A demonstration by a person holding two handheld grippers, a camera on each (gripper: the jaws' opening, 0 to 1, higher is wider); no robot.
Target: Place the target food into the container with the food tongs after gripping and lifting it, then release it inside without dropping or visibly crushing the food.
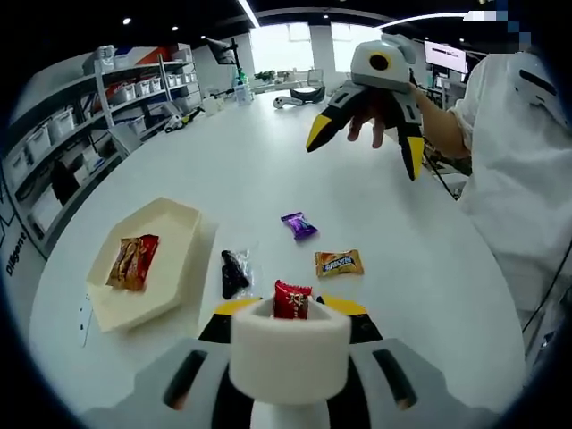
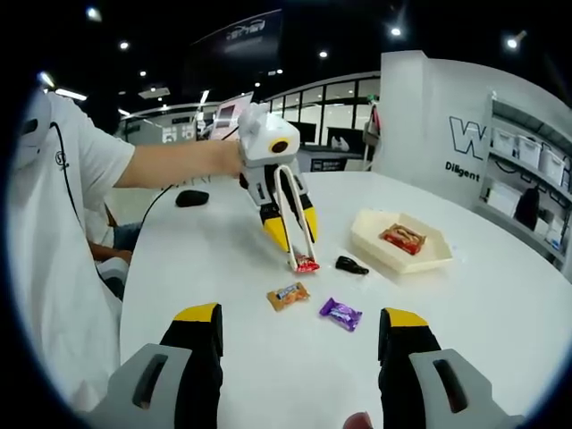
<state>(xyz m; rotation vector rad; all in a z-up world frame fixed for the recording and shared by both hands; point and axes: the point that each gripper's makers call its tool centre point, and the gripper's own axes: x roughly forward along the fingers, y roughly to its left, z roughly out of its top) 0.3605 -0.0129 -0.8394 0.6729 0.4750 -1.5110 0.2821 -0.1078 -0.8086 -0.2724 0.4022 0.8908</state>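
My left gripper [image 1: 290,308] [image 2: 293,231] is shut on white food tongs [image 1: 290,353] [image 2: 290,210]. The tong tips pinch a red wrapped candy [image 1: 292,299] [image 2: 306,264] low at the white table; whether it is off the surface I cannot tell. A cream hexagonal container [image 1: 183,259] [image 2: 371,234] sits to its left in the left gripper view, with a red-orange snack packet [image 1: 133,261] [image 2: 401,238] inside. My right gripper [image 1: 366,147] [image 2: 304,331] hovers open and holds nothing, above the table across from the candies.
Loose on the table lie a black-wrapped candy [image 1: 234,273] [image 2: 351,265], a purple candy [image 1: 298,225] [image 2: 340,314] and an orange candy [image 1: 339,263] [image 2: 288,296]. A person in a white shirt [image 1: 523,170] [image 2: 54,232] stands at the table edge. Shelves with bins [image 1: 63,134] line the wall.
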